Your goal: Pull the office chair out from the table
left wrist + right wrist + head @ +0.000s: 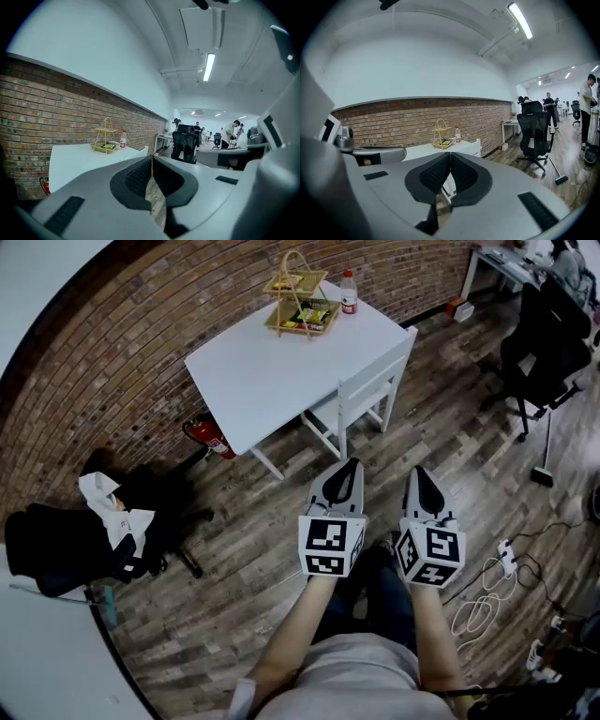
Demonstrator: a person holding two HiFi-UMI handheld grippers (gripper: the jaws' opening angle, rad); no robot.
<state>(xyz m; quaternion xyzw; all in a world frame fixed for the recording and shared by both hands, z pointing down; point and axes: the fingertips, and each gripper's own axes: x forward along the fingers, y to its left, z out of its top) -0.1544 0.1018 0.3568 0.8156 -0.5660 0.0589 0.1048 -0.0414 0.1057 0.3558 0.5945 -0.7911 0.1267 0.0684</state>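
A black office chair [548, 343] stands at the far right, beside a white desk [497, 263] at the top edge. It also shows in the left gripper view as a black chair [184, 144] ahead, and in the right gripper view as a black chair [536, 129] at the right. My left gripper [353, 463] and right gripper [419, 471] are held side by side above the wooden floor, well short of the chair. The left gripper [151, 157] is shut on nothing. The right gripper [450, 153] is likewise shut, with nothing between its pads.
A white table [253, 381] with a white wooden chair [366, 399] stands ahead by the brick wall, bearing a basket stand [300, 301] and a bottle [349, 292]. A fire extinguisher [208, 435] sits under it. A clothes-draped black chair [84, 540] is at left; cables [487, 601] lie at right.
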